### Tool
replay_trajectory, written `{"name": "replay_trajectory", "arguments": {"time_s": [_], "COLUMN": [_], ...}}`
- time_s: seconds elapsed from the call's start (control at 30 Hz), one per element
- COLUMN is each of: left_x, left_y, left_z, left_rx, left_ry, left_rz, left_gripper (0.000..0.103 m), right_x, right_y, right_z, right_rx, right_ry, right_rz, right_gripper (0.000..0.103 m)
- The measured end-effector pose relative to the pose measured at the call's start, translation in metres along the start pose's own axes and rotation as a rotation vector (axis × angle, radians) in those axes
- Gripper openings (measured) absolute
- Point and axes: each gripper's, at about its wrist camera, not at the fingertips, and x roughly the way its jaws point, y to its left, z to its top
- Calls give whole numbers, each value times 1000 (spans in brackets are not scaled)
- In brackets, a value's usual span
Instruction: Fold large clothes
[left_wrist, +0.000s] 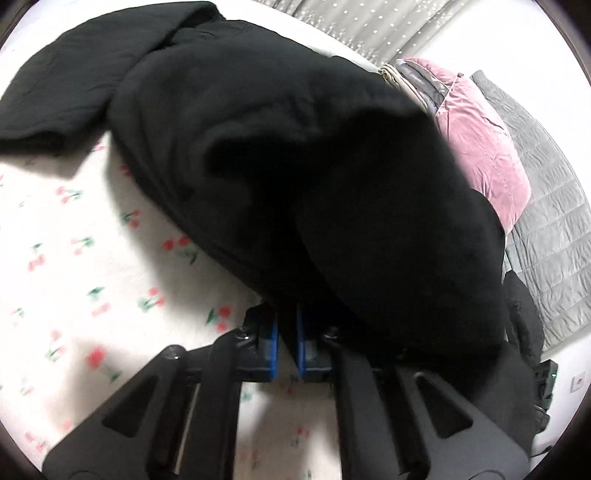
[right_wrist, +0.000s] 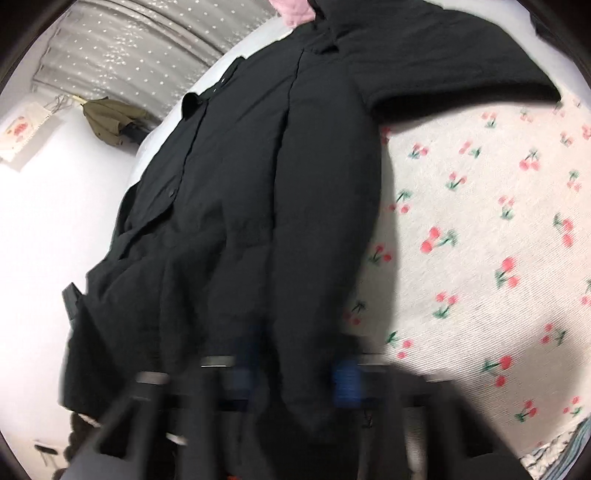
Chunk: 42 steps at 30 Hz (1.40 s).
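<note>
A large black coat (left_wrist: 280, 155) lies on a white bedsheet with a cherry print (left_wrist: 74, 258). My left gripper (left_wrist: 287, 325) is shut on the coat's near edge, which bulges up to the right of the blue pads. One sleeve (left_wrist: 66, 92) lies spread to the far left. In the right wrist view the coat (right_wrist: 240, 184) shows its buttoned front, lifted at the near hem. My right gripper (right_wrist: 295, 373) is blurred; coat fabric hangs between its blue pads (right_wrist: 345, 380), which stand apart.
A pink cushion (left_wrist: 480, 147) and a grey quilted blanket (left_wrist: 546, 221) lie at the right of the bed. A grey starred curtain (right_wrist: 147, 55) hangs behind. An olive umbrella (right_wrist: 107, 118) leans by the wall. Dark items (left_wrist: 524, 325) sit at the bed's right edge.
</note>
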Motion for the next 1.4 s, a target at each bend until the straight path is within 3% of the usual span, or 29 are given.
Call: {"name": "replay_trajectory", "arguments": {"time_s": [0.33,0.47,0.5,0.57,0.6,0.63,0.7,0.73,0.77,0.83,0.87,0.93,0.97,1.0,1.03,1.13,1.23,1.3,1.4], "left_x": [-148,-158,-160,-160,-160,-158,-147,-133,-120,-94,-89,-78,-82,-88,-101,-177,-233,-235,-179], "left_y": [24,58,65,80,87,92,98,87,89,83,81,70,65,57,50,36,39,53,71], "left_z": [-1,-14,-17,-30,-35,-39,-49,-49,-51,-54,-58,-60,-59,-56,-54,-36,-27,-40,-75], "left_rx": [127,140,137,130,119,108,92,85,71,51,44,46,59,70,81,89,100,126,173], "left_ry": [-48,24,36,36,37,46,94,122,167,234,250,269,265,253,233,87,21,88,306], "left_rz": [79,192,209,204,180,147,106,102,98,83,62,-3,-12,-18,-43,-186,-231,-152,36], "left_gripper": [6,9,13,41,61,70,71,71,71,70,65,14,11,9,8,6,6,6,6], "right_x": [-83,-81,-79,-74,-73,-74,-75,-76,-74,-68,-59,-45,-42,-38,-35,-65,-120,-140,-128], "right_y": [24,19,16,1,-3,-12,-24,-29,-35,-40,-42,-40,-35,-27,-19,6,25,25,10], "right_z": [9,16,15,12,10,7,-2,-4,-9,-16,-21,-27,-29,-32,-32,-23,-9,-1,5], "right_rx": [-84,-96,-93,-77,-70,-55,-27,-15,0,16,23,21,5,-19,-34,-101,-143,-157,-139], "right_ry": [-150,-120,-106,-71,-60,-49,-52,-47,-35,-14,5,39,40,49,78,8,-124,-161,-115], "right_rz": [-24,-98,-117,-144,-143,-131,-78,-59,-38,-14,4,45,64,87,111,86,97,36,-130], "right_gripper": [9,15,16,19,19,20,24,32,48,63,63,62,59,32,12,11,10,10,10]}}
